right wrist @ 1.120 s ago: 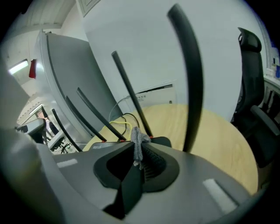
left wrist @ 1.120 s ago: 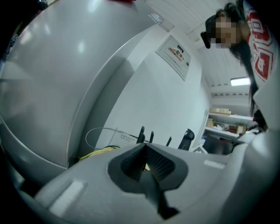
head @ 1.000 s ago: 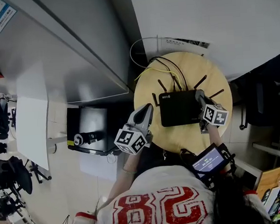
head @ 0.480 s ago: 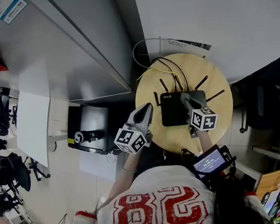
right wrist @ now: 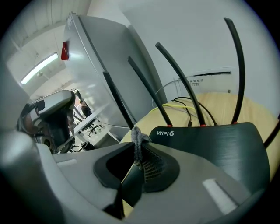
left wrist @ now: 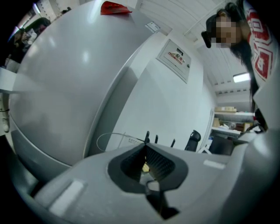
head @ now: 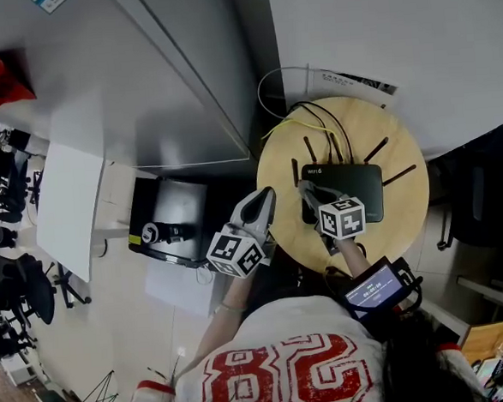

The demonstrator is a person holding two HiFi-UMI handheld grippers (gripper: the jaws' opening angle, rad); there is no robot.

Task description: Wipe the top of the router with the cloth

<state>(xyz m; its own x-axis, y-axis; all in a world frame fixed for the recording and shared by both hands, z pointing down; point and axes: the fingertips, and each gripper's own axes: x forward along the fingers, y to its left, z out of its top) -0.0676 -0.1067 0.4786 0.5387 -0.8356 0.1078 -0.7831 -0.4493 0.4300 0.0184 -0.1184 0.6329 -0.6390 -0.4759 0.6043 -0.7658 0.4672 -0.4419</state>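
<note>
A: Cloth, where is it?
B: Only the right gripper view shows it: a grey cloth (right wrist: 137, 142) strand clamped tight in the right gripper (right wrist: 138, 131), at the router's (right wrist: 210, 144) front-left corner. In the head view that gripper (head: 306, 189) covers the cloth.
A: Is the cloth on the router top?
B: Probably. The contact itself is hard to make out.
A: Router look?
B: Black and flat, white "WIFI 6" print, thin antennas (right wrist: 179, 83) standing up. It lies on the round wooden table (head: 403, 220).
A: Other hand?
B: Left gripper (head: 264, 195) is left of the router, clear of it. Its own view shows the jaws closed together on nothing. Behind the router: yellow and black cables (head: 333, 134).
</note>
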